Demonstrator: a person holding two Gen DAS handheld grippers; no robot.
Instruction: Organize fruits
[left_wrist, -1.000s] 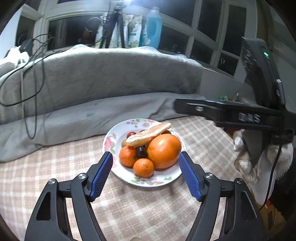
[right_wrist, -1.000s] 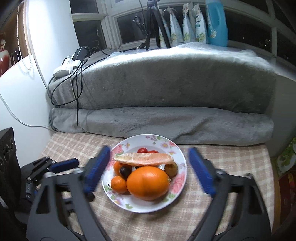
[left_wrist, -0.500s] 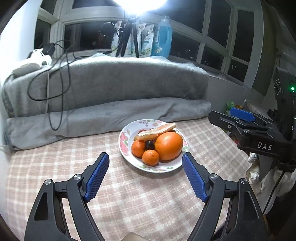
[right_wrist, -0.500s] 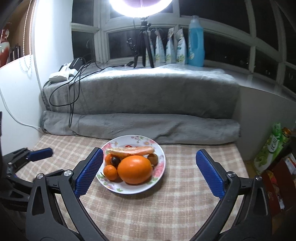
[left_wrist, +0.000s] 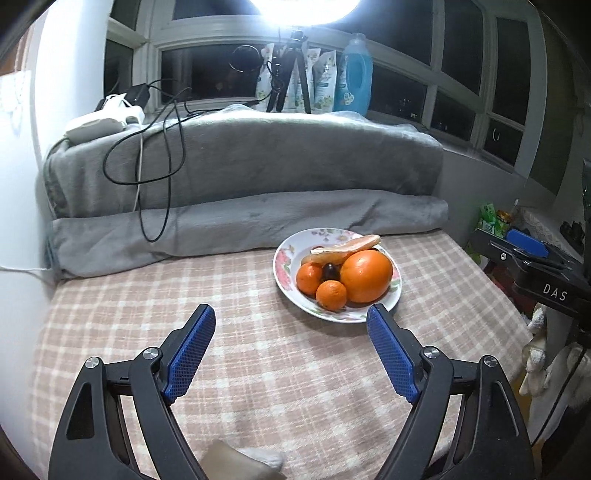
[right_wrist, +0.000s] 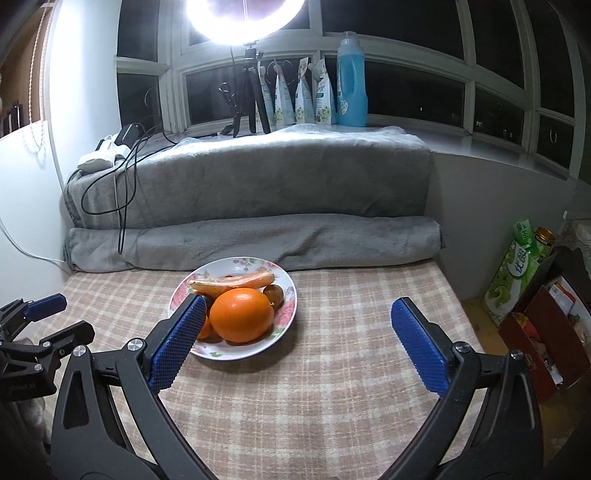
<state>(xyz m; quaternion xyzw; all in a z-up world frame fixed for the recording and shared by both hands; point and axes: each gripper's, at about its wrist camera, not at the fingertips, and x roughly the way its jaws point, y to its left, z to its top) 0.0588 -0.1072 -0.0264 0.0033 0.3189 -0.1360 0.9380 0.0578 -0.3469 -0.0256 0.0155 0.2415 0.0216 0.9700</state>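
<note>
A floral white plate (left_wrist: 284, 254) (right_wrist: 288, 295) stands on the checked tablecloth with fruit piled on it: a big orange (left_wrist: 365, 275) (right_wrist: 242, 314), two small tangerines (left_wrist: 331, 294), a dark plum (left_wrist: 330, 271), a kiwi (right_wrist: 274, 294) and a long pale orange wedge (left_wrist: 345, 249) (right_wrist: 232, 282) on top. My left gripper (left_wrist: 291, 332) is open and empty, pulled back near the plate's front left. My right gripper (right_wrist: 295, 325) is open and empty, its left finger in front of the plate's left side.
Grey folded blankets (left_wrist: 240, 184) (right_wrist: 251, 206) with black cables (left_wrist: 162, 147) line the table's back edge. A tripod with ring light, pouches and a blue bottle (right_wrist: 351, 85) stand on the windowsill. Boxes and green packages (right_wrist: 517, 273) sit past the table's right edge.
Both grippers have drawn back and up from the plate, so it looks smaller and farther. The left view has swung left. Both stay open and empty; the fruit has not moved.
</note>
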